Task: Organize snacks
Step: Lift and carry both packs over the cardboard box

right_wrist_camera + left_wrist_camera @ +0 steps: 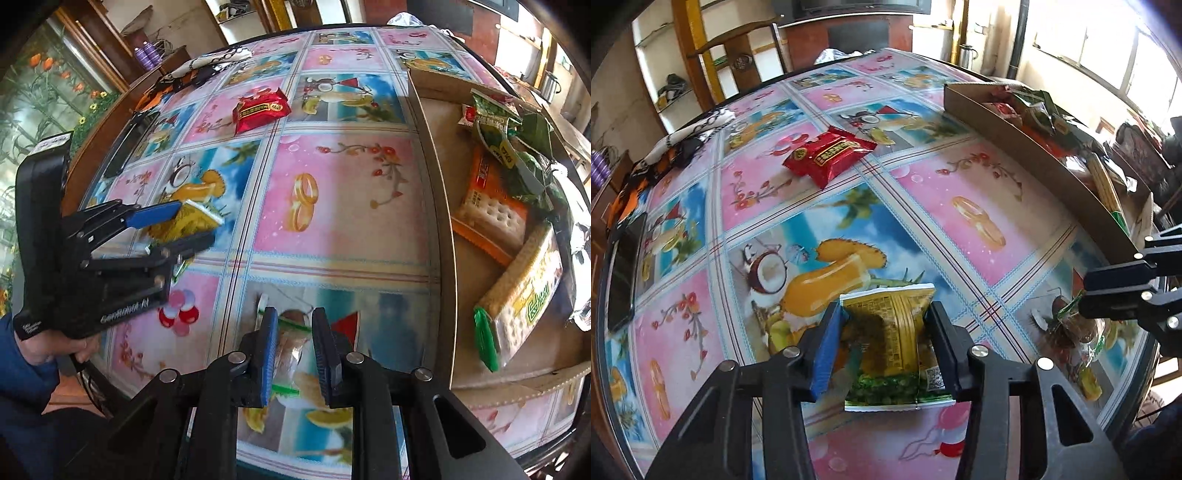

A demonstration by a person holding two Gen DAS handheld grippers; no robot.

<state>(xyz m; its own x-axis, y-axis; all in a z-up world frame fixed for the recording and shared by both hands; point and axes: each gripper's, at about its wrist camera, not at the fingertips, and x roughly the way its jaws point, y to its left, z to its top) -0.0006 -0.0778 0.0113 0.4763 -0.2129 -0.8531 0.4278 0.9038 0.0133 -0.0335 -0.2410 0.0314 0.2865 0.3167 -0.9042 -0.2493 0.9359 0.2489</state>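
My left gripper [884,314] is shut on a yellow-and-green snack packet [892,343], held just above the table; it also shows in the right wrist view [195,229] at the left. My right gripper [295,328] is shut on a clear snack packet with green edges [291,354]; it also shows in the left wrist view [1078,325] at the right edge. A red snack packet [829,153] lies alone on the table further away, and shows in the right wrist view [262,109]. A cardboard box [432,206] at the right holds several snack packs.
The round table [960,192] has a bright patterned cover. A black phone [622,269] lies at its left edge. A patterned cloth [683,140] lies at the far left. A wooden chair [738,48] stands behind the table.
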